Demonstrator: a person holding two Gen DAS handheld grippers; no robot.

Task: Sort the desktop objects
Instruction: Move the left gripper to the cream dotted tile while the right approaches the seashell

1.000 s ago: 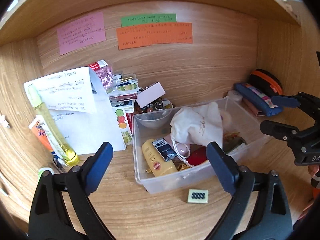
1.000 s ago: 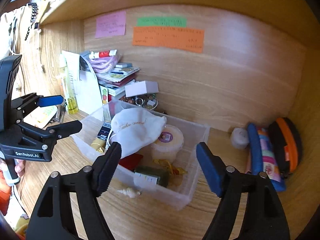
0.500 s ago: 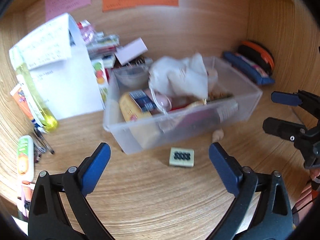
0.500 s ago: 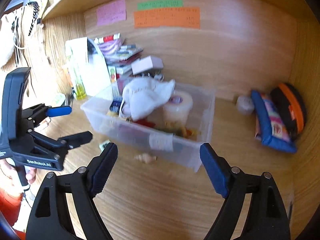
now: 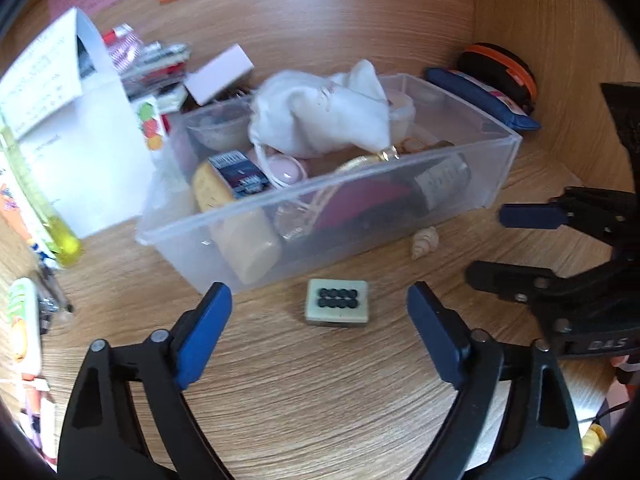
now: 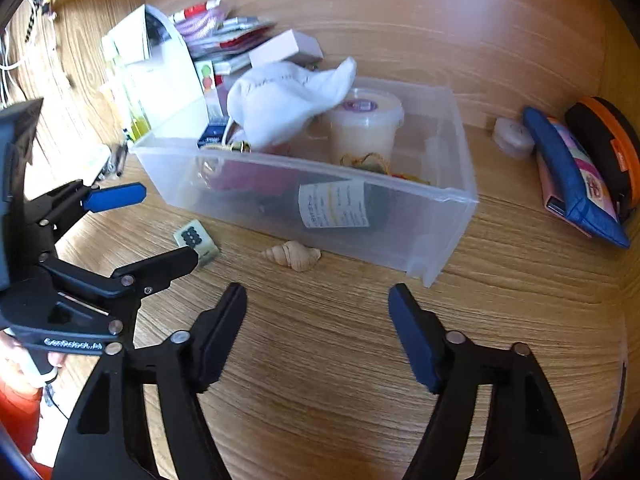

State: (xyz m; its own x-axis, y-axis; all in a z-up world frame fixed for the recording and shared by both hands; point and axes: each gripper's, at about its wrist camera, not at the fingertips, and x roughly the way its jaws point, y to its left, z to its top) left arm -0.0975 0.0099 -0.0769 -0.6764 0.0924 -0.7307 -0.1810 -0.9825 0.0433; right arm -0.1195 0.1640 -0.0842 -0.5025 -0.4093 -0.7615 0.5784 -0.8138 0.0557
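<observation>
Hovering both grippers over the desk (image 5: pixel 320 420) right now, nothing in either one. My left gripper (image 5: pixel 319 322) has its jaws spread wide, and the tile (image 5: pixel 337 306) with the black dots sits flat on the wood right between the blue pads, not touching either. My right gripper (image 6: pixel 318 318) is wide open too, low over bare wood on the near side of the bin (image 6: pixel 440 196).

The shell (image 6: pixel 294 255) lies just near of the bin's front wall, a bit right of the tile and closer to the bin. It's apart from my right jaws, further out than the tips.

The bin is clear plastic and pretty stuffed: a white pouch (image 5: pixel 320 120) heaped on top, a tub (image 6: pixel 364 124) with a lid in the far right corner, a yellowish bottle (image 5: pixel 236 224) against the near left wall, a dark bottle (image 6: pixel 340 204) with a white label lying along the front. Can't make out the rest of the tangle in there.

Left of the bin there's a white sheet (image 5: pixel 96 148) leaning up, a yellow tube (image 5: pixel 52 216) standing beside it, and a messy stack of packets (image 6: pixel 224 40) toward the back. Over on the far right, a blue case (image 6: pixel 576 176) and a black-and-orange case (image 6: pixel 612 148) lean in the corner, with a small round white thing (image 6: pixel 512 136) just left of them.
</observation>
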